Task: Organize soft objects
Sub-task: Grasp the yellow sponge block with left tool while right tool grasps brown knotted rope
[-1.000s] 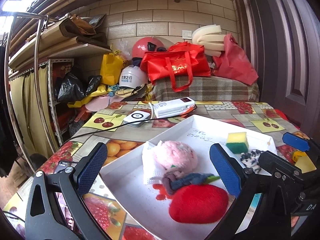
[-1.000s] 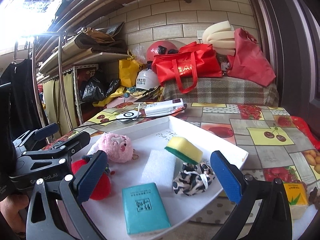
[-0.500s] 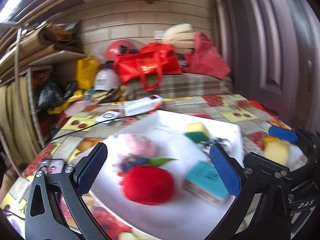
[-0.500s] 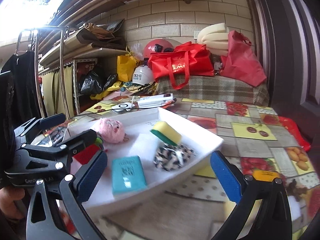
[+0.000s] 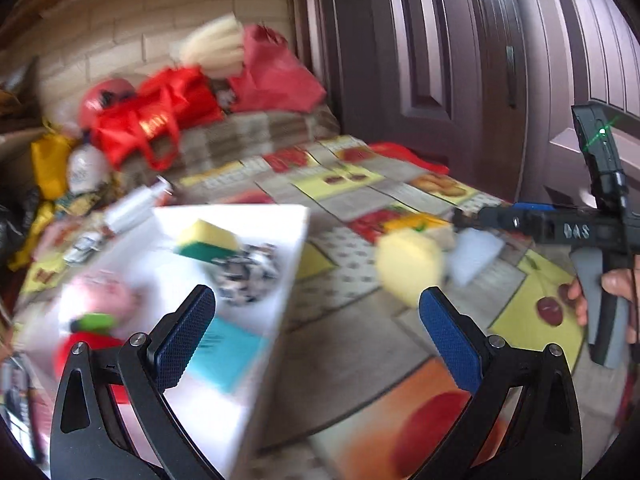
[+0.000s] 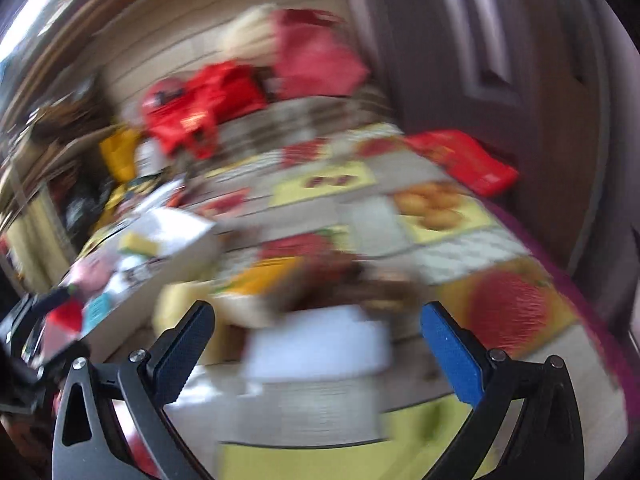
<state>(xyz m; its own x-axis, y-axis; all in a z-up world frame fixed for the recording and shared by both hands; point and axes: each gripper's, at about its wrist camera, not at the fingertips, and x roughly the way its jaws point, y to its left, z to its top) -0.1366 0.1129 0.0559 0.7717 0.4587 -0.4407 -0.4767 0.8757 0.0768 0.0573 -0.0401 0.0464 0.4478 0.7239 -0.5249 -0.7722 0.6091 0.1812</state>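
Observation:
Both views are motion-blurred. A white tray (image 5: 280, 280) holds a yellow-green sponge (image 5: 206, 238), a black-and-white spotted fabric piece (image 5: 244, 272), a pink plush (image 5: 106, 292), a red plush (image 5: 86, 346) and a teal pack (image 5: 226, 354). Right of the tray on the tablecloth lie a pale yellow sponge (image 5: 410, 266) and a white foam block (image 5: 474, 256). My left gripper (image 5: 316, 332) is open and empty over the tray's right edge. My right gripper (image 6: 316, 344) is open and empty just before the white foam block (image 6: 320, 344); it also shows in the left wrist view (image 5: 560, 228).
The fruit-patterned tablecloth (image 5: 360, 380) covers the table. A dark door (image 5: 440, 60) stands close on the right. Red bags (image 5: 156, 120) and clutter fill the back. A red flat pack (image 6: 464, 160) lies at the table's far right edge.
Both grippers have swung right, away from the tray's middle toward the loose sponge and foam block on the tablecloth. Both stay open and empty.

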